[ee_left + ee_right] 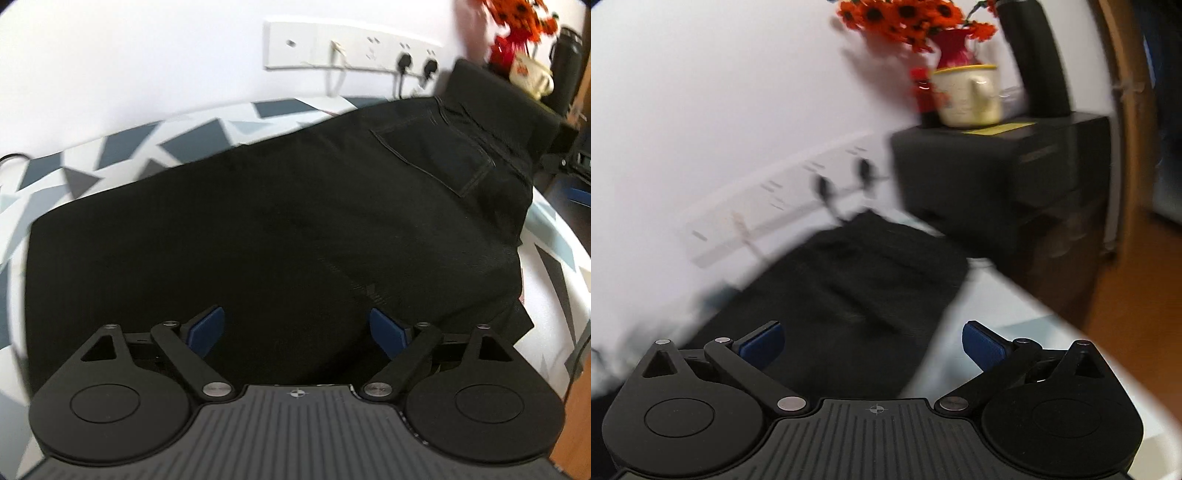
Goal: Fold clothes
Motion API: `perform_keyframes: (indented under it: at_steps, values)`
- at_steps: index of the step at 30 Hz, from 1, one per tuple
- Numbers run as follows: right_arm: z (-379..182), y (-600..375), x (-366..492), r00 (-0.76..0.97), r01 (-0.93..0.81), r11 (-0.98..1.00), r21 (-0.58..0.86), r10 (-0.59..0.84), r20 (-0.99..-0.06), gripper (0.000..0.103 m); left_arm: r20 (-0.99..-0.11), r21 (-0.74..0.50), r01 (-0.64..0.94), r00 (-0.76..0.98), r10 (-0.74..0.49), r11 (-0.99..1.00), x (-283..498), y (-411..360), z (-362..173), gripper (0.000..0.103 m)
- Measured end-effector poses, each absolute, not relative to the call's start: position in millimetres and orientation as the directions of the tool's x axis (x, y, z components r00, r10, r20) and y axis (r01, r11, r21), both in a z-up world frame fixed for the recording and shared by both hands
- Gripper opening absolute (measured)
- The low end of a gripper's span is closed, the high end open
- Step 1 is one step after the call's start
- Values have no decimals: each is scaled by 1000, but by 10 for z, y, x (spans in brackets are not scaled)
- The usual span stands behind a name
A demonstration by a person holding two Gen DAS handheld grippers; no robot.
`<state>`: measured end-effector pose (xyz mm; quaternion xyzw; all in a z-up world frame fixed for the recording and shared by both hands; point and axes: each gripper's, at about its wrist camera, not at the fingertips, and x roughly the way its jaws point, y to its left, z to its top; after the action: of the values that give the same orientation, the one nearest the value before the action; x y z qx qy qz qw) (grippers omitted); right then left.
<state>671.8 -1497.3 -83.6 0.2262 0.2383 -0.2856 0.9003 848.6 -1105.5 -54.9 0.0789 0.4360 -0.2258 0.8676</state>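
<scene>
A pair of black trousers lies folded on the table with the patterned cloth, back pocket toward the far right. My left gripper is open and empty, hovering over the near edge of the trousers, blue pads wide apart. In the blurred right wrist view the trousers lie ahead and left. My right gripper is open and empty above their near right edge, one fingertip over the cloth, the other over the bare tabletop.
A white wall with a socket strip and plugged cables runs behind the table. A black box at the far right carries a cream mug, red vase with orange flowers and a dark bottle. Wooden floor lies right.
</scene>
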Motion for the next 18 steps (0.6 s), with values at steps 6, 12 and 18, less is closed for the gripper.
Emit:
perform_keyframes:
  at_steps: [6,12,18]
  values:
    - [-1062,-15319,6658,662,716,580,388,-388,-641,102,-811,-22,599,457,-365,800,8482,-11728,-632,88]
    - [-1121,-15458,6705,657,712,586,388,-359,-663,102,-830,7,731,385,-404,683,8268,-12274,-725,88]
    - [-1156,-15685,6800,743,626,594,506,-256,-619,102,-853,-76,701,323,-410,709,8321,-12266,-781,80]
